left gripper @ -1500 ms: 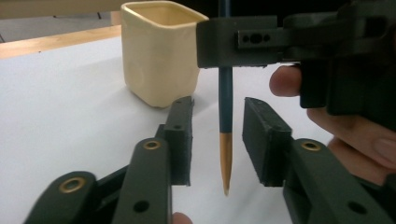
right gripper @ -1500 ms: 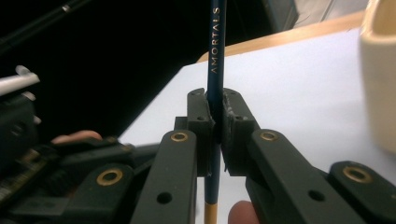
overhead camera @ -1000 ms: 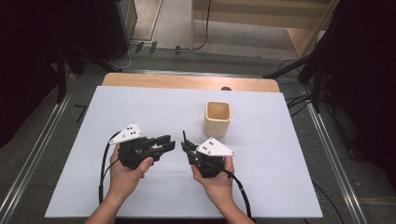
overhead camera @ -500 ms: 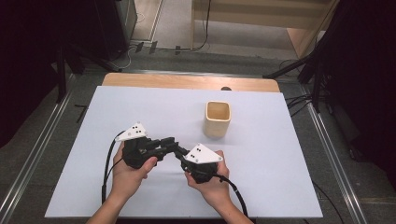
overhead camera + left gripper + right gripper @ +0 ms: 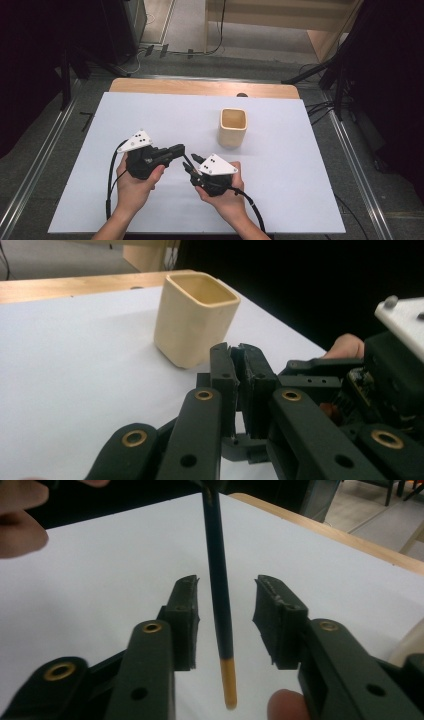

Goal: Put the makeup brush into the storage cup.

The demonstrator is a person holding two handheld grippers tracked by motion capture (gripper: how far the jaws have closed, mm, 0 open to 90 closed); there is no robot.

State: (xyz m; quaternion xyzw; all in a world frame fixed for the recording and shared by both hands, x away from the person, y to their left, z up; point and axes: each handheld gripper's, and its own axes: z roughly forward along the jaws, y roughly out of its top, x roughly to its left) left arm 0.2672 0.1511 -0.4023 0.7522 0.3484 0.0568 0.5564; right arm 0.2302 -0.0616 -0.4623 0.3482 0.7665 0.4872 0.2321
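Down on the near part of the white table, the left gripper is clamped on a thin black stick with a yellow-orange tip. That stick reaches rightward and hangs between the spread jaws of the right gripper, touching neither pad. Both grippers sit close together, tips nearly meeting. Farther right and toward the far edge, a cream square cup stands upright, well apart from both.

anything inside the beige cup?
The beige cup looks empty from the high view: bare inner walls and floor. The left gripper view shows only the upper inside; its front wall hides the bottom.
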